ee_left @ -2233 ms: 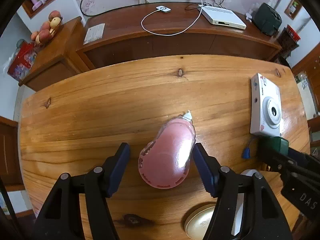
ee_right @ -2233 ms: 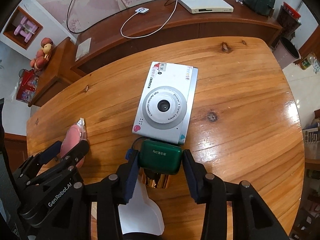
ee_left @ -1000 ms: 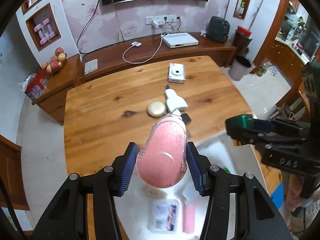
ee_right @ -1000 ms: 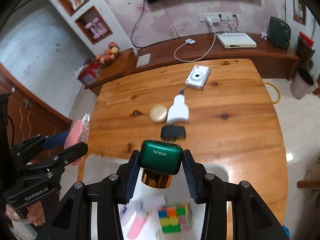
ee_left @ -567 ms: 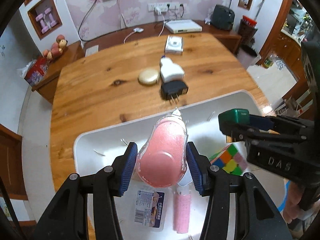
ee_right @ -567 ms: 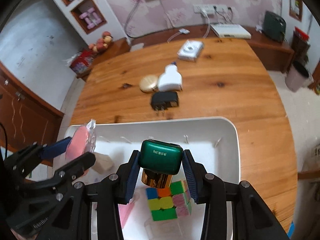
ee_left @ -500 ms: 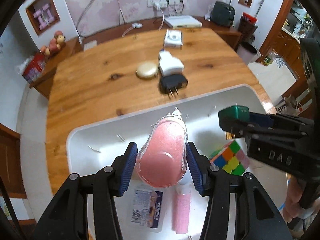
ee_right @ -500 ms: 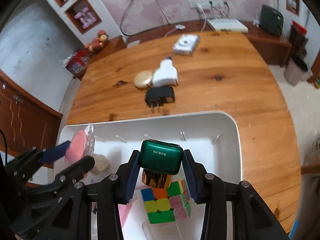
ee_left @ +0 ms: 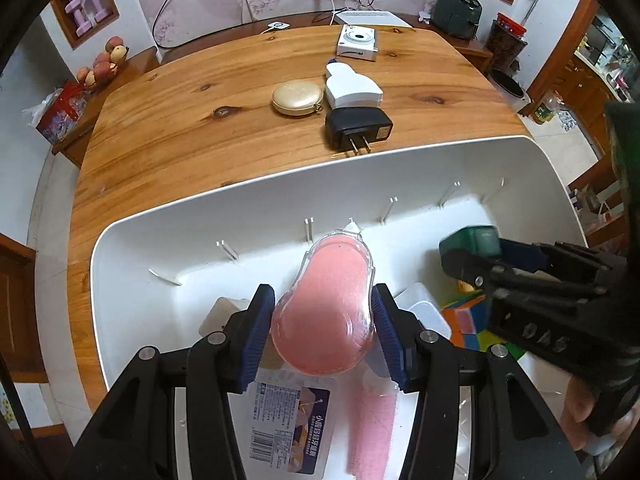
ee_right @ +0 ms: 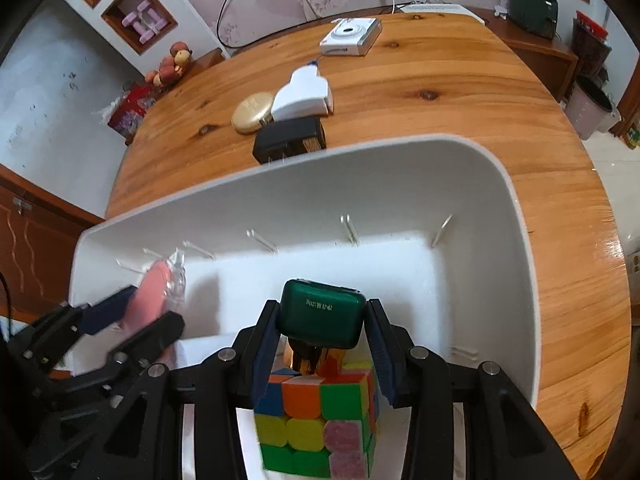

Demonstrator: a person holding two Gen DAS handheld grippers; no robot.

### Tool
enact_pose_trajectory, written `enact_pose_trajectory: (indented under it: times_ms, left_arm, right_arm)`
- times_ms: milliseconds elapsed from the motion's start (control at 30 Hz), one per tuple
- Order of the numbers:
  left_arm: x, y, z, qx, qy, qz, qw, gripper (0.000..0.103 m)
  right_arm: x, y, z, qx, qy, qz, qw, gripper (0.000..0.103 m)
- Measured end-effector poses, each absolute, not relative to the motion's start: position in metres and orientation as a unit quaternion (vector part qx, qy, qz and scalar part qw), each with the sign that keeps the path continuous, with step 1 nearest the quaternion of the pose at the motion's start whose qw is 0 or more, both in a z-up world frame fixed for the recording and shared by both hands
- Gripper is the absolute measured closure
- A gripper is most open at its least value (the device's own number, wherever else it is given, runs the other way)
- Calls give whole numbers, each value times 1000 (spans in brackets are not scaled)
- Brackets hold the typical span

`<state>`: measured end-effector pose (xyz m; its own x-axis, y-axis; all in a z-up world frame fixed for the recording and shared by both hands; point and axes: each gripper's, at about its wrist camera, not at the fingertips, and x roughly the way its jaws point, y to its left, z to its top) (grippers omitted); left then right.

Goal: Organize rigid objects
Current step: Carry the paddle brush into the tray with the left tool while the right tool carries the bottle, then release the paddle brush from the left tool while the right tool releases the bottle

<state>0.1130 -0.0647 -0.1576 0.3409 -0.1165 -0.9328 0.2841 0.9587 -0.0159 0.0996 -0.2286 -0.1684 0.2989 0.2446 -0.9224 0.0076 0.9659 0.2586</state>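
Holding both grippers inside the white bin (ee_left: 280, 184), I point them steeply down at its floor. My left gripper (ee_left: 323, 322) is clamped on the pink correction-tape dispenser (ee_left: 326, 304), its blue pads pressing the clear shell from either side, the white tip aimed at the bin's far wall. Below it lie a labelled clear packet (ee_left: 290, 426) and a pink stick-shaped item (ee_left: 370, 432), with a pale block (ee_left: 218, 314) just to the left and a clear lidded box (ee_left: 426, 308) to the right.

My right gripper (ee_right: 322, 338) is clamped on the green-capped bottle (ee_right: 322, 316), whose gold body (ee_right: 306, 358) hangs just above the colour cube (ee_right: 320, 420); I cannot tell whether they touch.

On the wooden table (ee_left: 200, 120) beyond the bin's far rim sit a black plug adapter (ee_left: 358, 125), nearest the bin, then a white dispenser (ee_left: 350, 90) and a gold round case (ee_left: 297, 97) side by side, and farthest off a white camera (ee_left: 357, 42).
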Motion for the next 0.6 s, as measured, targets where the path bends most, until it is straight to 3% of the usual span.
enact_pose_trajectory:
  times_ms: [267, 400, 467, 600]
  left_arm:
    - [104, -70, -163, 88, 552, -115, 821, 48]
    - [102, -68, -162, 78, 559, -116, 817, 38]
    - [102, -66, -161, 69, 561, -118, 816, 28]
    - [101, -64, -159, 58, 558, -115, 819, 26]
  right_arm:
    - [90, -226, -169, 104, 571, 78, 810, 55]
    - [88, -227, -165, 105, 560, 79, 818, 55]
    - [87, -228, -163, 106, 555, 81, 821, 54]
    - [87, -228, -161, 107, 550, 83, 824, 54]
